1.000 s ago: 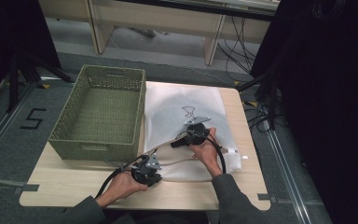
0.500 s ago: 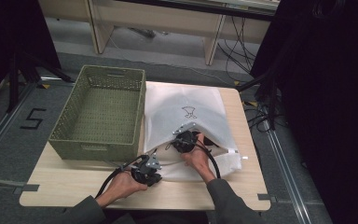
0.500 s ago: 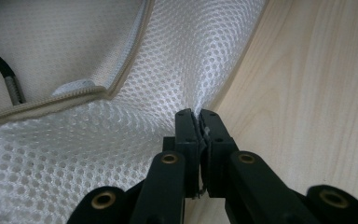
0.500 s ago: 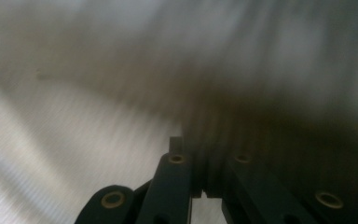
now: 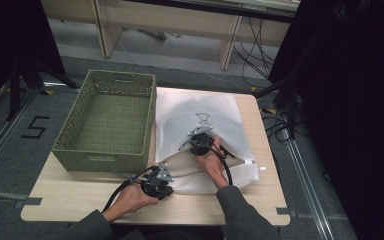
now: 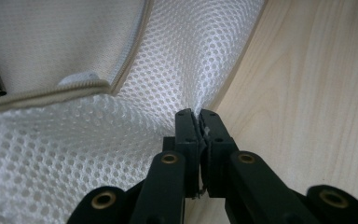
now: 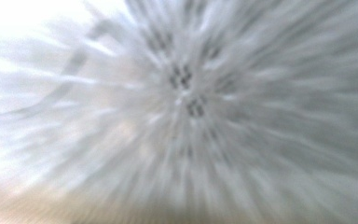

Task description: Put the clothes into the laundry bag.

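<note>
1. A white mesh bag is laid flat on the right half of the light wooden desk, with its left edge just beside the right wall of a green woven basket.
2. The basket is seen on the left half of the desk, open at the top, with nothing visible inside.
3. The left tool is held at the near left corner of the bag. In the left gripper view, its jaws are pressed together on a fold of the mesh at the bag's edge, directly above bare desk wood.
4. A zip seam is seen to the left of the clamped fold in that view.
5. The right tool is placed on top of the bag near its middle, jaws pointed down into the fabric. Its jaw state cannot be told: the right gripper view is blurred, and only whitish mesh is made out.
6. Bare desk surface is left along the near edge, in front of the basket and the left hand.
7. A narrow strip of desk is left bare along the right edge, beside the bag.
</note>
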